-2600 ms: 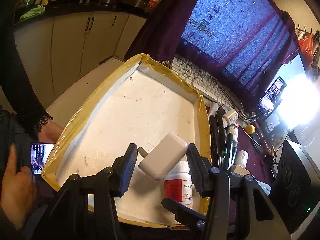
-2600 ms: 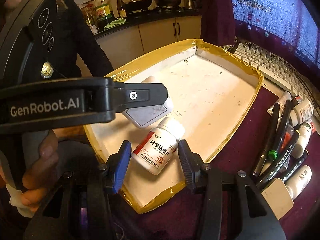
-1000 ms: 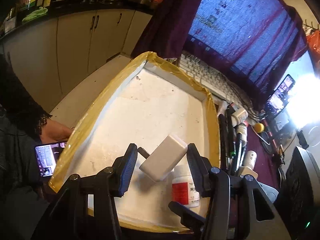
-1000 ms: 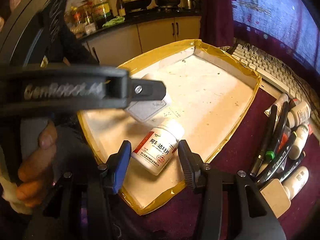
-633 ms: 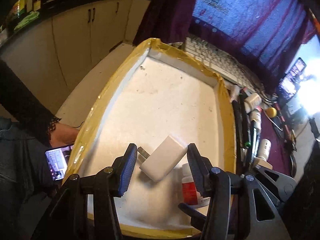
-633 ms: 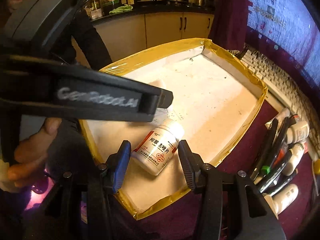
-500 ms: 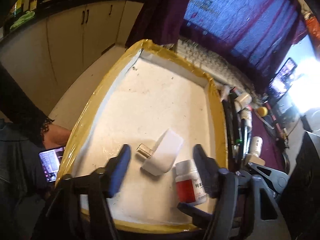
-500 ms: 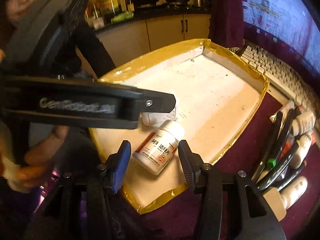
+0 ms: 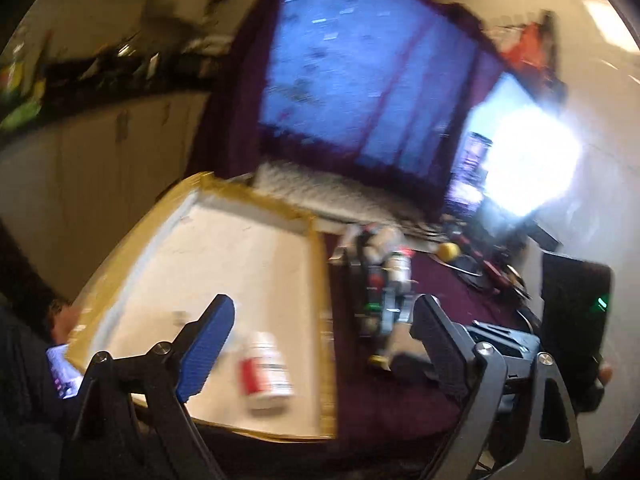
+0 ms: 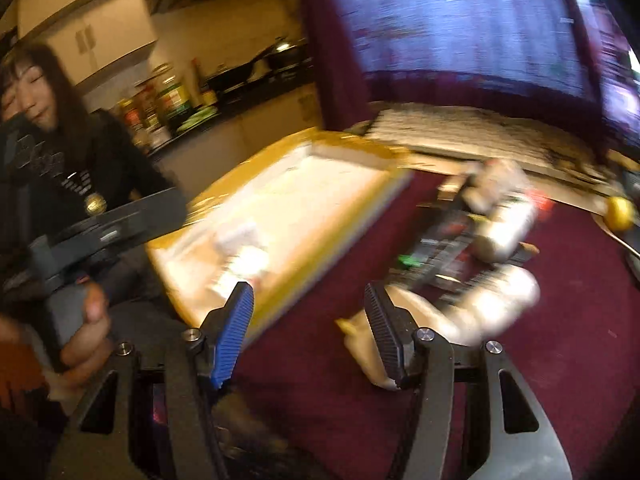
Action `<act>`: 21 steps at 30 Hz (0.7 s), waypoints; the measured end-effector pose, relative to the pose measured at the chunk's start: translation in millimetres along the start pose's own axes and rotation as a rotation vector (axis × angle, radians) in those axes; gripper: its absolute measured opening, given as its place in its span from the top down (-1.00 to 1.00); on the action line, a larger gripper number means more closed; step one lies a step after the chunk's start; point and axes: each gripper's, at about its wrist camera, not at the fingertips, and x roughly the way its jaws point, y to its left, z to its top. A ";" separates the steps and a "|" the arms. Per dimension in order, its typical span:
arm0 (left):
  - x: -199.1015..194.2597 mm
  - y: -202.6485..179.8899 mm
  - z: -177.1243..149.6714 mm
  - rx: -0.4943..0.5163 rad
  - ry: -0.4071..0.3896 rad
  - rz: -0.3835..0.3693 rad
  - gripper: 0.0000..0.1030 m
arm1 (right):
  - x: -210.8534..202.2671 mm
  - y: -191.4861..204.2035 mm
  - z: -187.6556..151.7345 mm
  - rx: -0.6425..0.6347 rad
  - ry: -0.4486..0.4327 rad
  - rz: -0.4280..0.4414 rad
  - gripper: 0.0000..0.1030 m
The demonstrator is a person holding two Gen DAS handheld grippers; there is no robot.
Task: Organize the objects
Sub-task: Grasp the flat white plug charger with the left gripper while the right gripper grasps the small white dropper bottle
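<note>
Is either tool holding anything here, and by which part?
Nothing is held. The left tool and right tool have just been opening, with nothing between their fingers.

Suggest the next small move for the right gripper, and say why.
Probably ease the right gripper toward the pens and bottles piled on the maroon cloth. Its jaws, just opened, hold nothing, the pill bottle already lies in the tray, and that pile is what remains outside it.

Behind my worktop glows a blue screen; pale cabinets on the left, harsh glare on the right.
</note>
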 end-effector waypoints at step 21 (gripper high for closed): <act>74.9 -84.7 -28.2 0.268 0.263 -0.097 -0.82 | -29.5 -101.2 -21.0 0.363 -0.009 -0.134 -0.10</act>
